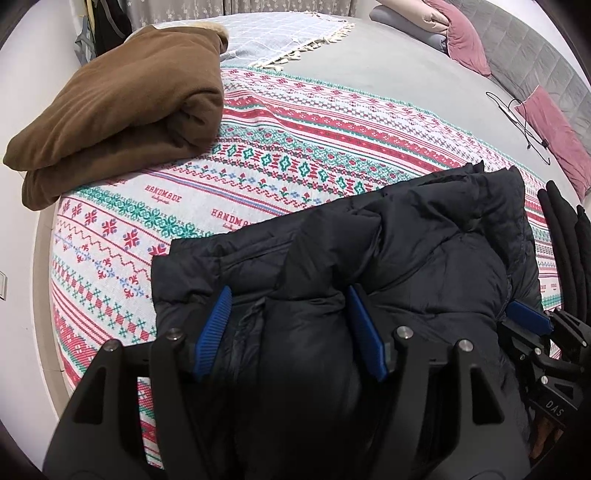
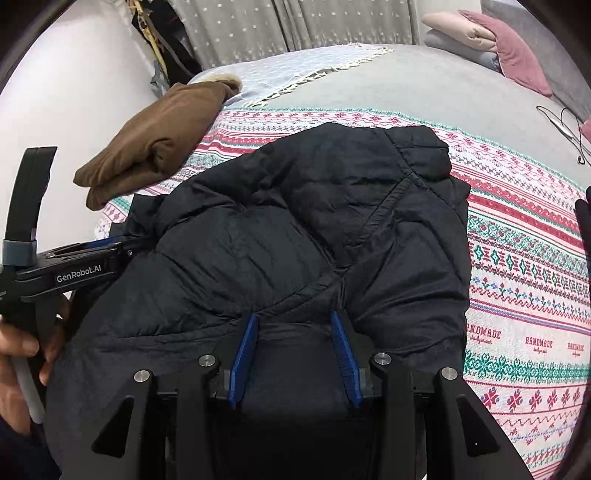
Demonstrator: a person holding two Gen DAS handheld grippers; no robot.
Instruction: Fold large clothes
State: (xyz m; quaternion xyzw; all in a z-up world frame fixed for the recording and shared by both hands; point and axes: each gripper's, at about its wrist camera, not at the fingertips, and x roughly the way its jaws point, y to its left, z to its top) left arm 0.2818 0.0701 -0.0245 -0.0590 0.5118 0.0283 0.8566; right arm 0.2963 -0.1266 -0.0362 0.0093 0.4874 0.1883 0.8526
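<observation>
A black puffer jacket lies bunched and partly folded on the patterned bedspread; it also fills the right wrist view. My left gripper has its blue pads wide apart with a thick roll of the jacket's near edge between them. My right gripper likewise holds a thick fold of the jacket's near edge between its blue pads. The right gripper shows at the right edge of the left wrist view, and the left gripper shows at the left of the right wrist view, both on the jacket's edge.
A folded brown garment lies at the bed's far left corner, also in the right wrist view. A light fringed blanket, pink pillows and a black cable lie farther back. A white wall is on the left.
</observation>
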